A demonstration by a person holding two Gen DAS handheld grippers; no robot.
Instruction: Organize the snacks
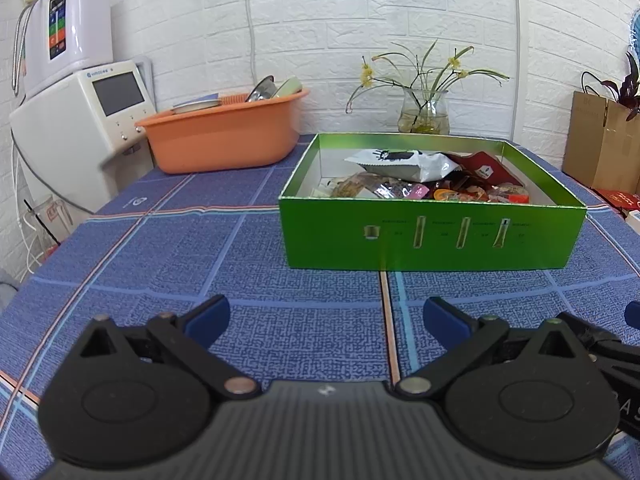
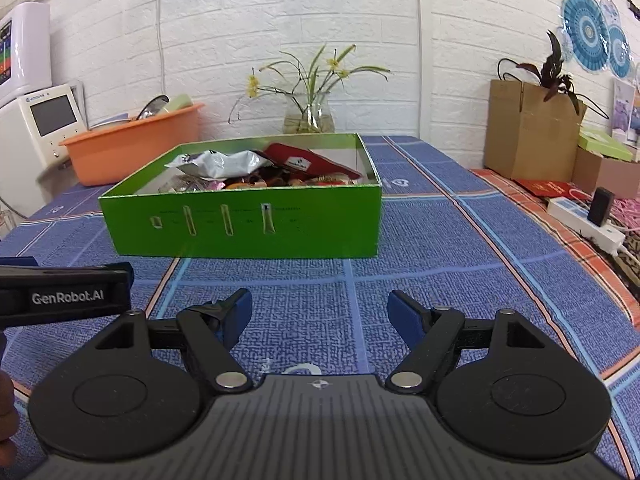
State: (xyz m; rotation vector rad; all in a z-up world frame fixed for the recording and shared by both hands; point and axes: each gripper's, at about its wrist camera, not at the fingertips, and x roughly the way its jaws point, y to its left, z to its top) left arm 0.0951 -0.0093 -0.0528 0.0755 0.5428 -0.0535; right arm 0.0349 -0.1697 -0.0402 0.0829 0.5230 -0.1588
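- I see a table covered in a blue checked cloth (image 1: 160, 248), which fills most of both views and carries everything else.
- Against the white brick wall at the back left, I see a white machine with a small screen (image 1: 80, 120), and just beside it an orange basin (image 1: 224, 140) holding dishes.
- In the middle of the table sits a green box (image 1: 432, 236) with no lid. It lies ahead of both of my grippers and apart from them.
- Inside the box is a heap of snacks: a white packet (image 1: 404, 164) rests on top, a dark red packet (image 1: 486, 170) lies to its right, and small colourful wrappers (image 1: 440, 192) lie beneath.
- Behind the box stands a glass vase (image 1: 425, 114) with thin green stems and yellow flowers.
- At the far right I see a brown cardboard carton (image 2: 528, 136) and a white power strip (image 2: 584, 222).
- My left gripper (image 1: 326, 318) hovers low over the cloth, jaws spread wide and holding nothing.
- My right gripper (image 2: 320, 314) does likewise, jaws wide apart and holding nothing, close beside the left one.
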